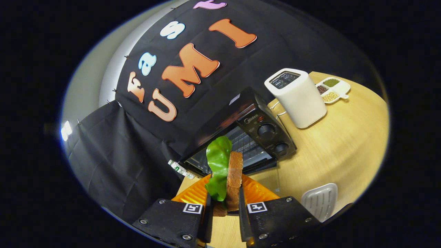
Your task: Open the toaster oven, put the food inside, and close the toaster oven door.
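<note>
My gripper is shut on the food, a slice of brown bread with a green lettuce leaf, held upright between both fingers. Just beyond the food stands the black toaster oven, its glass door folded down open and the wire rack showing inside. Two round knobs sit on the oven's right panel. The food hangs in front of the oven's opening, above an orange plate on the wooden table.
A white slot toaster stands to the right of the oven. Behind it lies a white divided dish of beans. A white ribbed tray lies on the table beside my right finger. Black cloth hangs to the left.
</note>
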A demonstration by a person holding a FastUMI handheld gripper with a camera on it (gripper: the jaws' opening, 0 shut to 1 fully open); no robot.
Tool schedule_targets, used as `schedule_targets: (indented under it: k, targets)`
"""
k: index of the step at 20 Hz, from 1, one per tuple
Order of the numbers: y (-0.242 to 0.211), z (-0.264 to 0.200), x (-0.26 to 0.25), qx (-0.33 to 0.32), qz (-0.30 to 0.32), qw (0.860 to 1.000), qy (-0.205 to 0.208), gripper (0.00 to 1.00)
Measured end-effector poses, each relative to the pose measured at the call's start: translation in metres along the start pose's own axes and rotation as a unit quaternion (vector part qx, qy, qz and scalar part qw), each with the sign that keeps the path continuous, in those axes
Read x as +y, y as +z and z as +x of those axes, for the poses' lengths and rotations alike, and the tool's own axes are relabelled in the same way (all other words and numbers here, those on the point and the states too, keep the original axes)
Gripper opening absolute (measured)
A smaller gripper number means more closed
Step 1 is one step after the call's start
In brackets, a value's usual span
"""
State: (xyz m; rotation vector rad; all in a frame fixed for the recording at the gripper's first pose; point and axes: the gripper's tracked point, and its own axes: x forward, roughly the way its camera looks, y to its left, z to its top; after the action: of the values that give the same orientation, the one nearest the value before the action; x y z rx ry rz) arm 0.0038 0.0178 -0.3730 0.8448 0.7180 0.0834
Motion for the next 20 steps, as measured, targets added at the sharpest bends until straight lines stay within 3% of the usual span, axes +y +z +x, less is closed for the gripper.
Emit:
schedule_targets:
  k: [9, 16, 20]
  targets:
    - [-0.003, 0.082, 0.012, -0.066, 0.045, 0.997, 0.007, 0.33]
    - [0.004, 0.135, -0.004, -0.107, 0.143, 0.984, 0.001, 0.33]
    - [0.023, 0.155, -0.011, -0.156, 0.123, 0.980, -0.029, 0.33]
